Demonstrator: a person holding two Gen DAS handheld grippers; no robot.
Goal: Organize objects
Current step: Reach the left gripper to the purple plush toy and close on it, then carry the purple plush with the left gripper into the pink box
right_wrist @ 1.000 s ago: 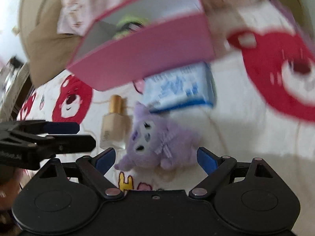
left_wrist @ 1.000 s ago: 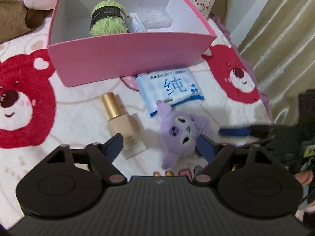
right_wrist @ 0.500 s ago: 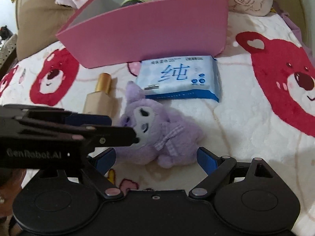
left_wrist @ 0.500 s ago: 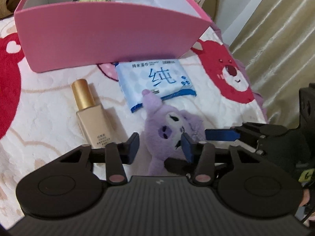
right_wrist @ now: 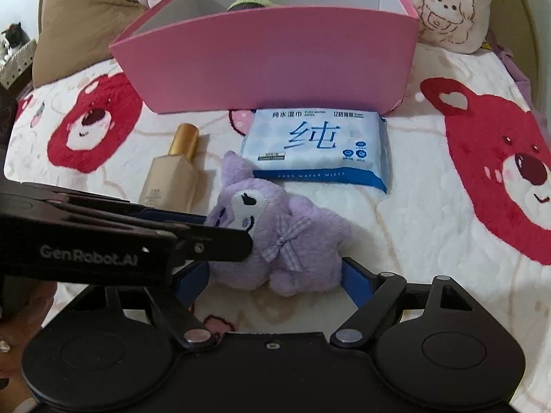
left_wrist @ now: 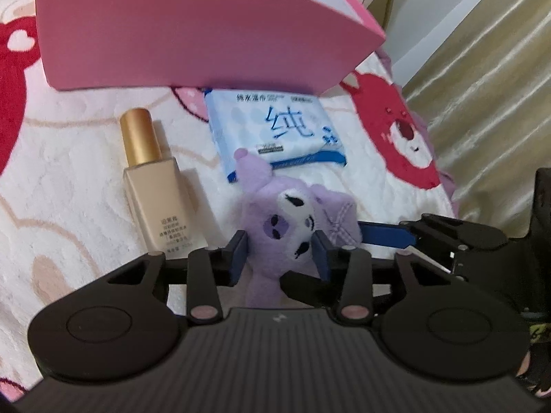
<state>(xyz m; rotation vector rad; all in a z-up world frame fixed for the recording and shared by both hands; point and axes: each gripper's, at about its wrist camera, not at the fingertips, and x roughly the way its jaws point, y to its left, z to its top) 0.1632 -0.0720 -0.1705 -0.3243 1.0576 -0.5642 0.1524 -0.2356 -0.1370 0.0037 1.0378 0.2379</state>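
Left gripper [left_wrist: 279, 254]: blue pads closed in on the head of the purple plush [left_wrist: 292, 220], one pad on each cheek, fur bulging between them. Looks like a grip on the head, though not lifted; the body sits on the blanket. From the right wrist view the left gripper [right_wrist: 241, 241] comes in from 9 o'clock, its tip buried in the plush's face.

Right gripper [right_wrist: 275, 275]: jaws spread wide, straddling the plush's lower body, pads just beside the fur on each side, not squeezing. Holding nothing.

Key relation: the plush [right_wrist: 275, 237] lies dead ahead at 12 o'clock of both claws, very close. Its long axis runs roughly 10-to-4 in the right view, ear tip toward 10, feet toward 4. Left claw is the one engaged. The pink box [right_wrist: 268, 65] stands farther out at 12 o'clock, open top, so my guess is the carry goes up and forward over the near wall.

Materials: plush is soft, fuzzy, squashy, with a gingham bow; it will deform under the pads and may sag when lifted by the head. Foundation bottle [left_wrist: 155, 186] at 10–11 o'clock of the left claw, rigid, rectangular, gold cylindrical cap, lying flat, cap toward the box. Wet wipes pack [right_wrist: 316, 148] at 12–1 o'clock, flat, glossy plastic, touching the box's base. Green yarn [right_wrist: 251, 0] barely visible inside the box. Blanket [right_wrist: 430, 223] is fleecy, white with red bear print.
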